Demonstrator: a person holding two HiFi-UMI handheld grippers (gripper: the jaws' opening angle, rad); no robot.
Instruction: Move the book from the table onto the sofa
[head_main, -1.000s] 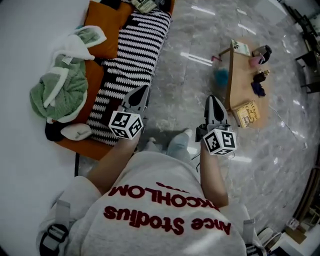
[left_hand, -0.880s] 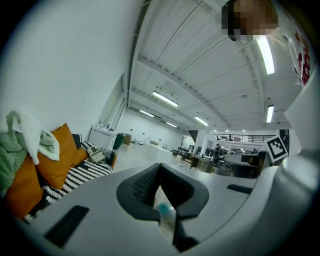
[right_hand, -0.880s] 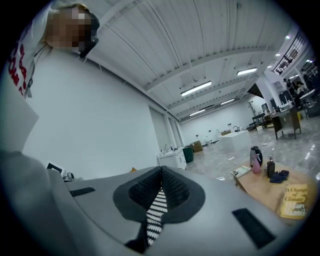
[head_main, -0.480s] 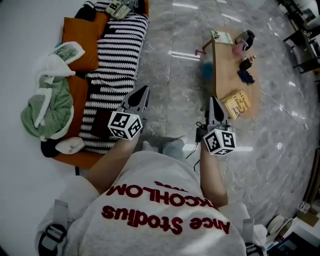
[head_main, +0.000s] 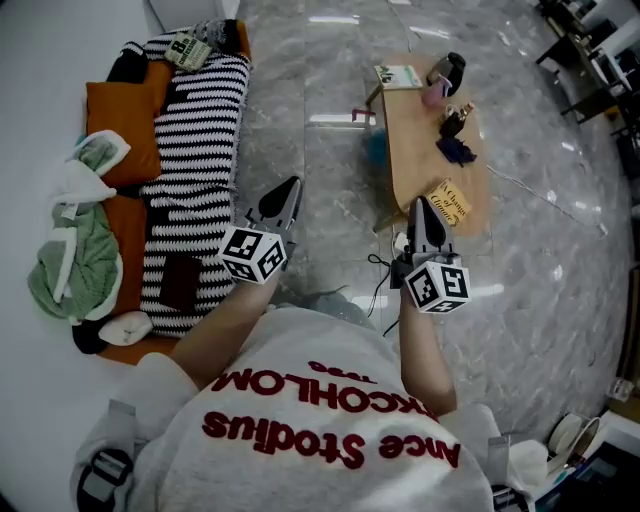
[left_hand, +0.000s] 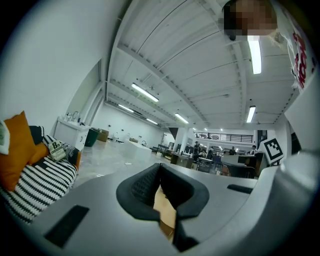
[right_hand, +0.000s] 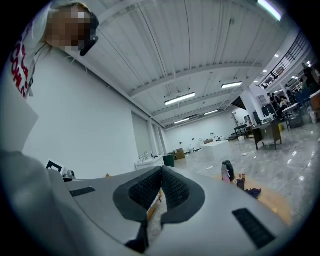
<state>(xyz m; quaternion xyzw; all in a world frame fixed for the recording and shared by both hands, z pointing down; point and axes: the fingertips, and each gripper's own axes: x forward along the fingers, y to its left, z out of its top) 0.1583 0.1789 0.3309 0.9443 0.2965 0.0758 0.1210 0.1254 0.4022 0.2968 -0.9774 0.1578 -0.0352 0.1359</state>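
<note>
A yellow book (head_main: 449, 203) lies at the near end of the low wooden table (head_main: 418, 150), just beyond my right gripper (head_main: 421, 207), which is shut and empty. My left gripper (head_main: 287, 186) is shut too, held level over the floor beside the sofa (head_main: 128, 230), which is orange with a striped blanket (head_main: 195, 160). In the left gripper view the jaws (left_hand: 160, 167) meet with nothing between them, and the striped blanket (left_hand: 35, 182) lies at left. The right gripper view has its jaws (right_hand: 161, 172) closed, with part of the table (right_hand: 272, 197) at right.
On the table's far end are a dark jug (head_main: 450, 70), a pink cup (head_main: 434, 94), a dark cloth (head_main: 458, 150) and a second book (head_main: 398, 76). A green blanket (head_main: 70, 260) and cushions lie on the sofa. A cable (head_main: 381, 290) runs over the marble floor.
The view has swung and advanced: the table has slid from the right toward the centre and nearer my right gripper, the sofa has moved left. Both grippers stay shut.
</note>
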